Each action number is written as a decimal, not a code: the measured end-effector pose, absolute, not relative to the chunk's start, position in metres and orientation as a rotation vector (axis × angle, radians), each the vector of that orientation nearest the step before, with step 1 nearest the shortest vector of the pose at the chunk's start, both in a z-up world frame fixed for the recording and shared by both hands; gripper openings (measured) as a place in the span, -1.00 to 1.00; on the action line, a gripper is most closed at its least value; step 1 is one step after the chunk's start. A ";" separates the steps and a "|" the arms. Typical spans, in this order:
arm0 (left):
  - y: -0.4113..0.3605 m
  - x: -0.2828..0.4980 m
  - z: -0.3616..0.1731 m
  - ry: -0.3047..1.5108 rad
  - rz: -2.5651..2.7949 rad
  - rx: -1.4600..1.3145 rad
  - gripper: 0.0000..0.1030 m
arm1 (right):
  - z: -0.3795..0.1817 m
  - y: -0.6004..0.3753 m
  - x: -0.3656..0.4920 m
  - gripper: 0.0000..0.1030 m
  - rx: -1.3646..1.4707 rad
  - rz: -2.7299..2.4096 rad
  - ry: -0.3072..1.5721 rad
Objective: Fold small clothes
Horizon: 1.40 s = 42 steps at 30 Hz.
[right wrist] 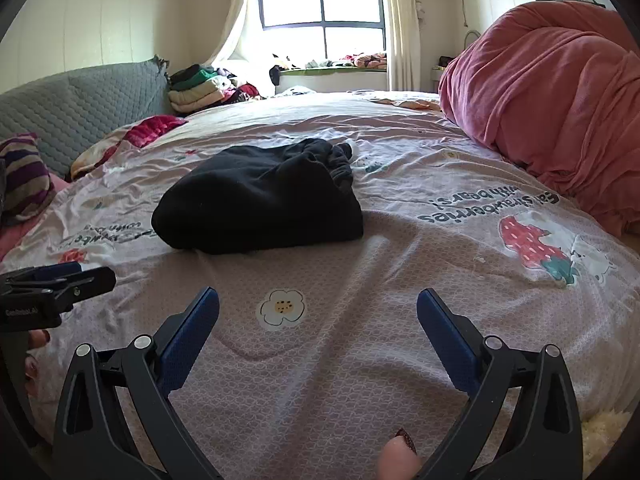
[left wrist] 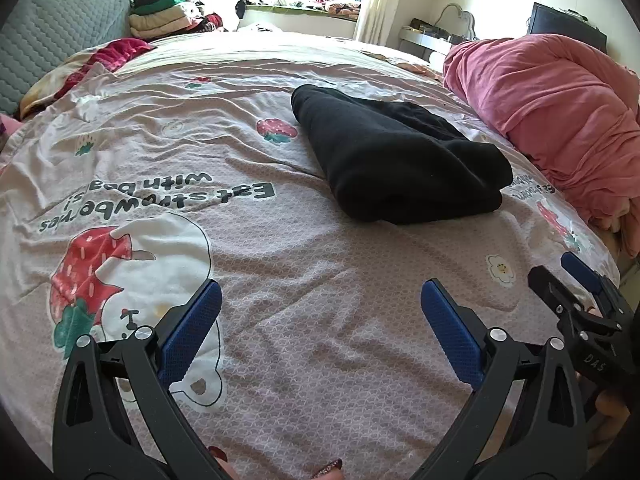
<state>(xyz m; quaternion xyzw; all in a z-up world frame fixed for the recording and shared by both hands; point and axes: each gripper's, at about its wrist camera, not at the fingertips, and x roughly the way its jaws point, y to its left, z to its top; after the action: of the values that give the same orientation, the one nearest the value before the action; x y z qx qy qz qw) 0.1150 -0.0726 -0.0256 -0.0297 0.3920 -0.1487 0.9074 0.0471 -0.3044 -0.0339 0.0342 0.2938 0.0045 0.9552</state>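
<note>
Two hand-held grippers hover low over the bed (left wrist: 320, 320), both spread wide and empty: left hand-held gripper (left wrist: 320, 312), right hand-held gripper (right wrist: 318, 320). One black garment (left wrist: 396, 156) lies bunched ahead of both, apart from them. Judged soft, light and limp; best taken at a near corner or hem. Only the right view shows its gathered elastic band (right wrist: 340, 168) at the far end.
</note>
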 end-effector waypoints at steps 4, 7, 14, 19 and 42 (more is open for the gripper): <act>-0.072 0.115 -0.026 0.813 -0.305 -0.061 0.82 | -0.034 -0.305 0.047 0.91 0.068 0.006 0.597; -0.071 0.116 -0.027 0.821 -0.299 -0.059 0.82 | -0.035 -0.305 0.048 0.91 0.071 0.004 0.601; -0.072 0.115 -0.027 0.825 -0.288 -0.046 0.82 | -0.036 -0.306 0.049 0.91 0.071 0.005 0.602; -0.072 0.115 -0.027 0.826 -0.279 -0.044 0.82 | -0.035 -0.308 0.049 0.91 0.076 0.002 0.600; -0.069 0.115 -0.029 0.830 -0.261 -0.036 0.82 | -0.035 -0.309 0.049 0.91 0.075 0.000 0.601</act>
<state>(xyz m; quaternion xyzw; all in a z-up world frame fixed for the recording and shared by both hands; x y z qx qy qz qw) 0.1151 -0.0688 -0.0287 -0.0174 0.4018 -0.1266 0.9068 0.0488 -0.3088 -0.0354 0.0368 0.2958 0.0002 0.9545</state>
